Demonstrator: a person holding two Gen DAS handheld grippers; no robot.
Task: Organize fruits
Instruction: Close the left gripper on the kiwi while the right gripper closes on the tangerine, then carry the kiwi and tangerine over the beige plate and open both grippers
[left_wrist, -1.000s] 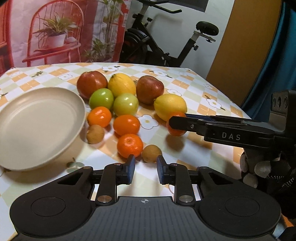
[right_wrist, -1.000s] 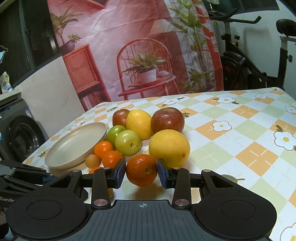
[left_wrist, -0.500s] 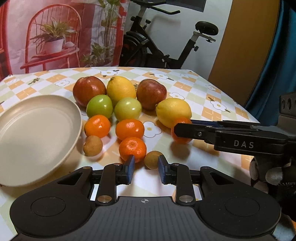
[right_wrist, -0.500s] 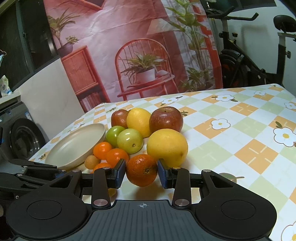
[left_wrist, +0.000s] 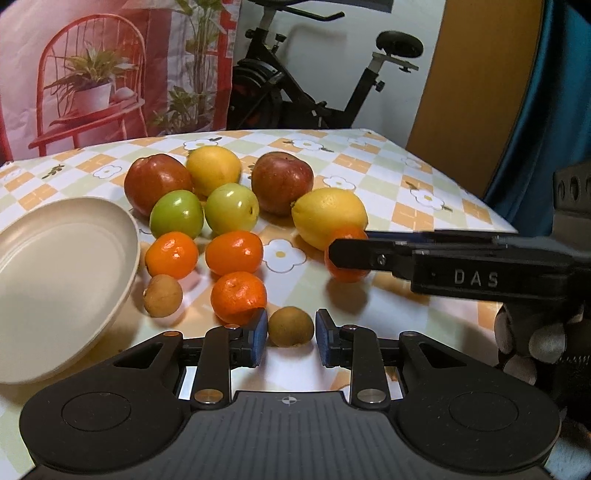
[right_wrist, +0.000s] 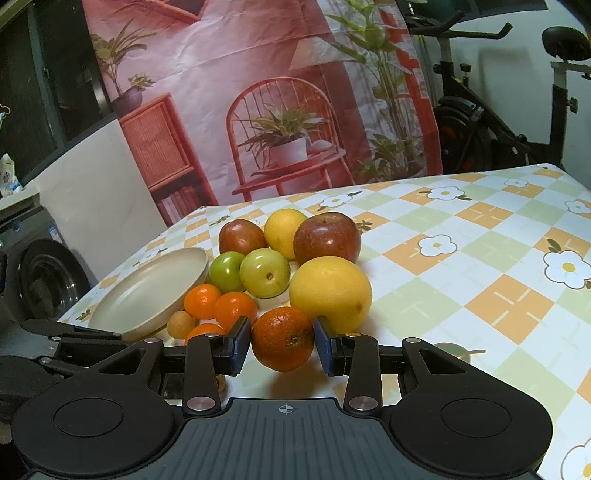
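On the checked, flower-printed tablecloth (left_wrist: 373, 173) in the left wrist view, the left gripper (left_wrist: 290, 336) sits low at the near edge with its jaws spread, a small brown round fruit (left_wrist: 290, 326) lying between the blue pads with a gap on each side. Just left of it, at the left pad, is a round orange mandarin (left_wrist: 238, 296); two more mandarins (left_wrist: 171, 254) (left_wrist: 234, 252) lie farther back, and a second small brown fruit (left_wrist: 163, 296) rests near the rim of the shallow cream plate (left_wrist: 62, 280) at the left. Behind them are two green round fruits (left_wrist: 177, 214) (left_wrist: 231, 208), two dark red apples (left_wrist: 157, 182) (left_wrist: 282, 182) and a yellow citrus (left_wrist: 213, 169) at the far side, with a large yellow lemon-like fruit (left_wrist: 330, 216) to the right. From the right, the right gripper (left_wrist: 347, 254) reaches in level, its black finger crossing a fourth orange mandarin (left_wrist: 346, 272) that sits just in front of the lemon-like fruit. A black exercise bike (left_wrist: 314, 85) stands beyond the table.

Seen from the right wrist view, the right gripper (right_wrist: 282, 343) has its jaws around the dimpled orange mandarin (right_wrist: 283, 339), the pads at its sides; whether they press on it cannot be told. The big yellow fruit (right_wrist: 330, 293) sits just behind, touching or nearly touching the right pad. The cream plate (right_wrist: 147, 295) lies far left, and the left gripper (right_wrist: 74, 343) shows at the near left edge.
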